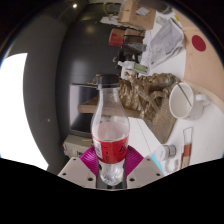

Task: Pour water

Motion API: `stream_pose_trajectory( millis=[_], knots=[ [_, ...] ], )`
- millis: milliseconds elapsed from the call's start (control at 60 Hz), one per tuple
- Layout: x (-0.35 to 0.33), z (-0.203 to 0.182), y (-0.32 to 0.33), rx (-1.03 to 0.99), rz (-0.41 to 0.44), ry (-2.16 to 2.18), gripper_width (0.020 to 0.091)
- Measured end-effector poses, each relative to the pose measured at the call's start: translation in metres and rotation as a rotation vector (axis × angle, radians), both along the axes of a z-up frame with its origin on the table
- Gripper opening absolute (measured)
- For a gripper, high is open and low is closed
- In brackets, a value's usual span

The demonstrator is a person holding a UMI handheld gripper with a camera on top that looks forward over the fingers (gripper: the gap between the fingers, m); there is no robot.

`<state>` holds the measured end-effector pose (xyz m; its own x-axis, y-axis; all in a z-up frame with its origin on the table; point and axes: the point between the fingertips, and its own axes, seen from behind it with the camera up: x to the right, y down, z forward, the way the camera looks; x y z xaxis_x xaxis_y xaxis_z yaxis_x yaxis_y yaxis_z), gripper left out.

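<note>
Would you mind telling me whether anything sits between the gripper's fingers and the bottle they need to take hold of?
Nothing visible does. The bottle, holding red liquid, already stands between the fingers of the gripper, its lower part against the pink pads. Whether both pads press it cannot be told. The white mug lies off to the side, beyond them.

Bright glare washes out the wall left of the gripper [112, 172], lines bowing hard outward (far clutter soft)

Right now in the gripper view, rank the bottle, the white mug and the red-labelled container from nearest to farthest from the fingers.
1. Bottle: between the fingers of the gripper, upright, holding red liquid.
2. White mug: beyond the fingers, to the right, lying on its side.
3. Red-labelled container: farthest, on the back shelf.
</note>
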<state>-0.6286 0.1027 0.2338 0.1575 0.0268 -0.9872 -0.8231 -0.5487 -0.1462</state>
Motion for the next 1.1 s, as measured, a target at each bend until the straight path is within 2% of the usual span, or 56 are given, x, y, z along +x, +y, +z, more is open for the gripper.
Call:
stream_pose_trajectory(
  millis=[350,533,717,817,933,1017,1100],
  knots=[
    [0.004,-0.002,0.034,-0.305,-0.013,0.726,0.0293],
    [0.010,-0.017,0.041,-0.345,-0.030,0.779,0.0293],
    [0.007,-0.024,0.035,-0.365,0.003,0.723,0.0292],
    [0.009,-0.012,0.030,-0.282,0.036,0.551,0.0290],
    [0.023,0.026,0.031,-0.082,0.067,0.307,0.0295],
    [0.044,0.061,0.036,0.078,0.058,0.094,0.0294],
    [0.078,0.097,0.042,0.242,0.012,-0.117,0.0294]
  ],
)
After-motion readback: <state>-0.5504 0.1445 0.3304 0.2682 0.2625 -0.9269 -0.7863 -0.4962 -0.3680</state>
